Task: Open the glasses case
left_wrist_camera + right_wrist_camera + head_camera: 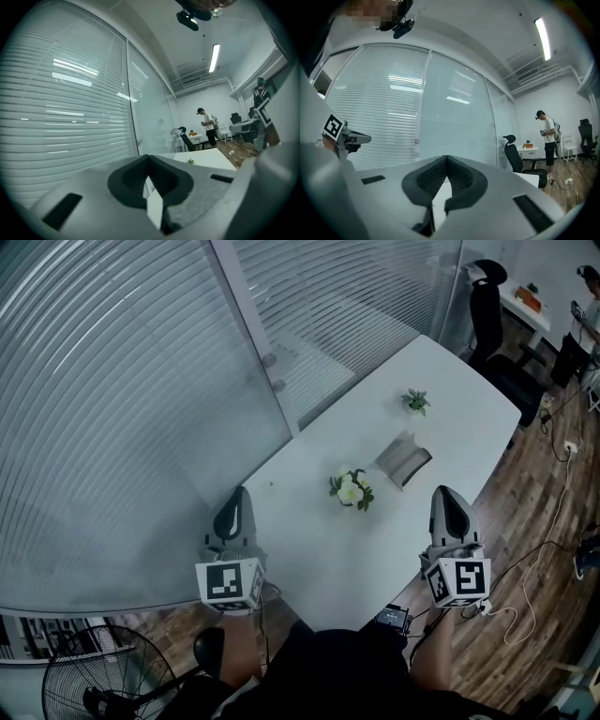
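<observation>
The grey glasses case [403, 460] lies on the white table [319, 549], beyond its middle. Both grippers hover over the near end of the table, well short of the case and pointing roughly level. My left gripper [241, 490] is at the table's left edge. Its jaws meet at the tip with nothing between them [149, 156]. My right gripper [447, 490] is at the right edge, jaws likewise closed together and empty [446, 157]. Neither gripper view shows the case. The left gripper's marker cube [333, 126] appears at the left of the right gripper view.
A small white flower bunch [352, 488] stands just left of the case, and a little green plant [415, 401] sits farther back. A glass wall with blinds [141, 381] runs along the left. An office chair [492, 324], floor cables [553, 521], a fan [94, 681] and a distant standing person [546, 136] surround the table.
</observation>
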The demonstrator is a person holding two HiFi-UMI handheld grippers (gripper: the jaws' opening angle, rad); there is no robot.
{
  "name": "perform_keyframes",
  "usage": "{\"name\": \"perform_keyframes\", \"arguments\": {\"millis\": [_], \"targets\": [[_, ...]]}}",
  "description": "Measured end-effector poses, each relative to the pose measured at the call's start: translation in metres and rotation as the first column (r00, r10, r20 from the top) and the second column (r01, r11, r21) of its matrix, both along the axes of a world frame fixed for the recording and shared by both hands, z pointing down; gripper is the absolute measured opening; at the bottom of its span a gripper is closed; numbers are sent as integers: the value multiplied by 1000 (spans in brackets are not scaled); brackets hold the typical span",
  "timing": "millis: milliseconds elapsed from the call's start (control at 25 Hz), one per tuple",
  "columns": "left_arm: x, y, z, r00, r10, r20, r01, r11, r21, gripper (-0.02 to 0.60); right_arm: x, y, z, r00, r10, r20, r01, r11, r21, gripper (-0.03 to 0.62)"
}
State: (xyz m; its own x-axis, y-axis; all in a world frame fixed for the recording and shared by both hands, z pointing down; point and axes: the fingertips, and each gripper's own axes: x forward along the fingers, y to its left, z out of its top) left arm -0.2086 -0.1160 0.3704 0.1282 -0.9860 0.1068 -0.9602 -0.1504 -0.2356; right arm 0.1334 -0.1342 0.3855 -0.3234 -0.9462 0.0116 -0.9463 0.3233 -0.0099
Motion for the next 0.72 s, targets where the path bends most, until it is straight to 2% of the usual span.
{"name": "perform_keyframes", "arguments": {"millis": [80,320,720], "targets": [[1,-1,2,1000,-12,17,12,1000,-12,-5,-4,0,-4,1000,-2,-16,2,1000,6,15],[3,1,0,1000,1,-20,-1,1000,-9,-5,-10,1,-5,999,-28,18,28,1000,-1,15],[9,3,2,999,21,-47,-21,1000,-14,-5,-11,3,-4,999,-45,5,45,999,-15,15]]}}
